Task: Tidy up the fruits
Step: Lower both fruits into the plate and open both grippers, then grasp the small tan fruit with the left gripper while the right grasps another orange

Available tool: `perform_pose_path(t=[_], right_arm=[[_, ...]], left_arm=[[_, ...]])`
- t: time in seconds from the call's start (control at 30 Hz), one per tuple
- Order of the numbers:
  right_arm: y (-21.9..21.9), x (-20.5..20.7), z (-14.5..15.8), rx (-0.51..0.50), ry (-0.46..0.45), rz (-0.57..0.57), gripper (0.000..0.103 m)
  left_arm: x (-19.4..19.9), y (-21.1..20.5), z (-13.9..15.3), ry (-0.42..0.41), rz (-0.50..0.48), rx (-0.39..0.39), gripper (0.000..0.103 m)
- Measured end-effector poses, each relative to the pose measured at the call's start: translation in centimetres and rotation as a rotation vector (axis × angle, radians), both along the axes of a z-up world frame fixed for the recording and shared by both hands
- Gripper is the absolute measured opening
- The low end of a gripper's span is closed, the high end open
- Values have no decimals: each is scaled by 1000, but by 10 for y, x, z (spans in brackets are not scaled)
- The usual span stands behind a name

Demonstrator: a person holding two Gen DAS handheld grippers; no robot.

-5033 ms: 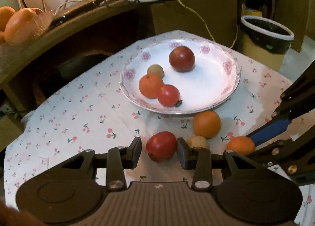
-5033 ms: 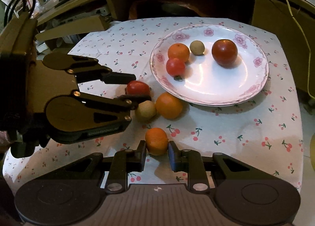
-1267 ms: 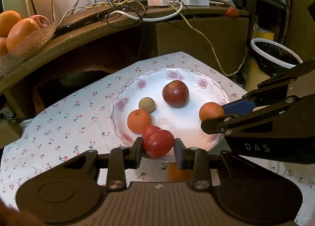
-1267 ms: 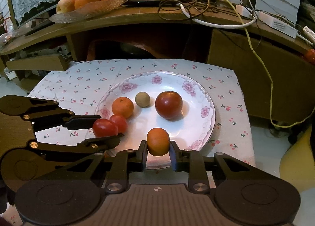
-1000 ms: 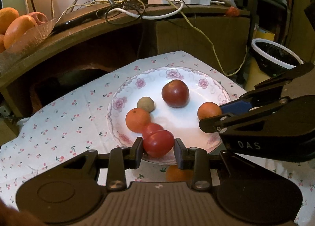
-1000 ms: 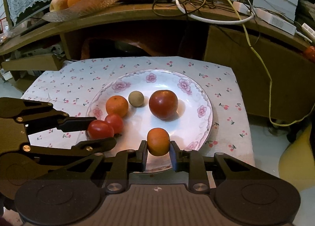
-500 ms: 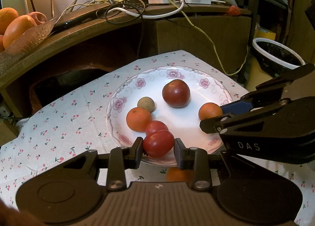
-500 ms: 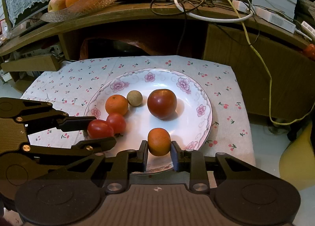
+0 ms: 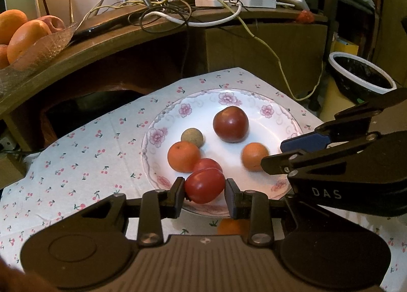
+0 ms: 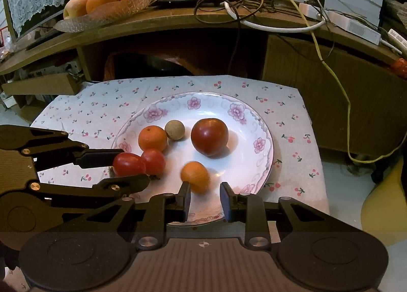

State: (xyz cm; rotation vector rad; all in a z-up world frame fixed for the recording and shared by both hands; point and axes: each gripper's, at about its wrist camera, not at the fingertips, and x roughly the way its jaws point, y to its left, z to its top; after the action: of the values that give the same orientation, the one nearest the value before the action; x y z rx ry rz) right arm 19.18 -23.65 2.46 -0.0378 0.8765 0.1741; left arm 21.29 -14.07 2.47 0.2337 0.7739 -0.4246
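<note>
- Fruits: most sit on the flowered plate (image 10: 262, 129) in the middle of the bench w/ the cherry-print cloth (image 10: 84, 114) — dark red apple (image 10: 209, 136), mandarin (image 10: 152, 138), small tan round fruit (image 10: 174, 129), small red tomato (image 10: 153, 161).
- My right hand-held gripper (image 10: 205, 198) has its jaws apart, nothing between the pads. The orange (image 10: 195, 176) lies on the plate just beyond the tips, a bit left of centre, blurred, so it looks to be rolling or settling.
- My left hand-held gripper (image 9: 205, 193) is clamped on the red tomato (image 9: 205, 188), low over the plate's near rim. That tomato is right beside the small red one, maybe touching; can't tell if it rests on the plate yet.
- Step, as I judge it: placing. Right side's drop looks done; left side is abt to release.
- Next move, I think: lower the tomato till it sits on the plate, spread the left jaws, back off w/o nudging its neighbour.
- One more orange fruit (image 9: 232, 226) shows on the cloth below the plate rim, half hidden behind my left gripper body, so prob. one more pick to go.
- Risk: round fruit rolls; the orange could drift.
</note>
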Motion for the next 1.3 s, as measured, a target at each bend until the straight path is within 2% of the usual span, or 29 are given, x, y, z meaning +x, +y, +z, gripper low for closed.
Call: perform_pose_path(t=[0.67,1.07,1.3], right_arm=[[-1,-6,6,15,-17,1,36],[2,-18,9,20,-9,34,36],[9,-33,10,33,20,90,37]], left_arm=[[-8,7,13,-3,14,-17,42],[-37,16,10,30,9,18,43],[-52,20,1,56,5,33,43]])
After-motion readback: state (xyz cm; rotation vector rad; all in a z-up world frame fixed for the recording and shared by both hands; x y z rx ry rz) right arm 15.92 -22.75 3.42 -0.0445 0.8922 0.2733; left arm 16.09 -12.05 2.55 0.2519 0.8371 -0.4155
